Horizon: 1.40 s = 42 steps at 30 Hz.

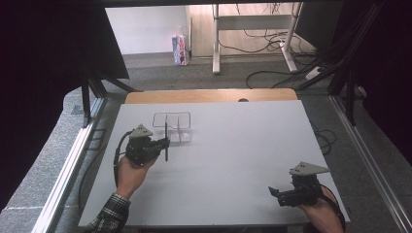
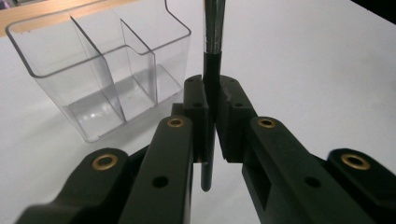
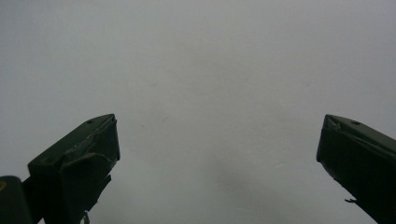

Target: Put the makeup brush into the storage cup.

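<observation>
- Divided holder point(image 1: 172, 127) is sitting on the table point(image 1: 233, 160), toward 11 o'clock of centre.
- Pen point(image 1: 166, 141) is standing upright at the holder's 7 o'clock, just beside it.
- Left gripper point(image 1: 163, 143) is lying at the pen's 9 o'clock; right gripper point(image 1: 273, 192) well apart, at 4 o'clock.

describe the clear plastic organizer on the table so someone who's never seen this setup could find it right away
Start at the white table and look to its far left part, just short of the wooden strip along the far edge. There, beside the left gripper that clamps a dark pen, stands the clear organizer: a see-through box split into compartments.
</observation>
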### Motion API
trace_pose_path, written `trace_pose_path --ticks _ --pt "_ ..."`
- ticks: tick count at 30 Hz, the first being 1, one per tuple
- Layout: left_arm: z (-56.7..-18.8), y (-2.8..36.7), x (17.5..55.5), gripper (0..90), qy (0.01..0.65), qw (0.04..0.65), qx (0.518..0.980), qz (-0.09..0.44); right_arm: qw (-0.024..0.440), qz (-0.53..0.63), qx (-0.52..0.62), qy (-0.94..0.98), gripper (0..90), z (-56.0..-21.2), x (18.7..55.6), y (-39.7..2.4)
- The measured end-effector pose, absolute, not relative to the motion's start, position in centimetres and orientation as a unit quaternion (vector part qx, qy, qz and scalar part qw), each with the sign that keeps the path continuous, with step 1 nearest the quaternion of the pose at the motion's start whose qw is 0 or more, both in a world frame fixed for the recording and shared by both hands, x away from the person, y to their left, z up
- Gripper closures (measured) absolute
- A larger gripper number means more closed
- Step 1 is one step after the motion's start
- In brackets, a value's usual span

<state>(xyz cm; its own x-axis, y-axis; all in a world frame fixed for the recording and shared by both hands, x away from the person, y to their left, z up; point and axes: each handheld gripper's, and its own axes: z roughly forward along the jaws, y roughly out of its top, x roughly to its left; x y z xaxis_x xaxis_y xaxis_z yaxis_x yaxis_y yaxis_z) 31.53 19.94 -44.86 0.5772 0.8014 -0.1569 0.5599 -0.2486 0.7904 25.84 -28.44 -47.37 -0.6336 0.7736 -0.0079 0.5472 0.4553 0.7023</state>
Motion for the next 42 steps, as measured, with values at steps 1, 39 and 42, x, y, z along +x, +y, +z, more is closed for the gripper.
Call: trace_pose_path --ticks 1,39,42 --pt "-44.8 20.0 31.6 83.9 0.437 0.43 0.777 0.142 0.165 0.343 0.396 0.836 0.0 -47.3 25.8 -28.5" --pt "-41.5 20.3 36.7 84.3 0.454 0.44 0.751 0.191 0.157 0.342 0.397 0.837 0.6 -47.4 25.9 -28.6" --pt "-41.2 20.2 37.1 84.3 0.454 0.44 0.75 0.195 0.155 0.342 0.396 0.838 0.7 -47.4 25.9 -28.6"
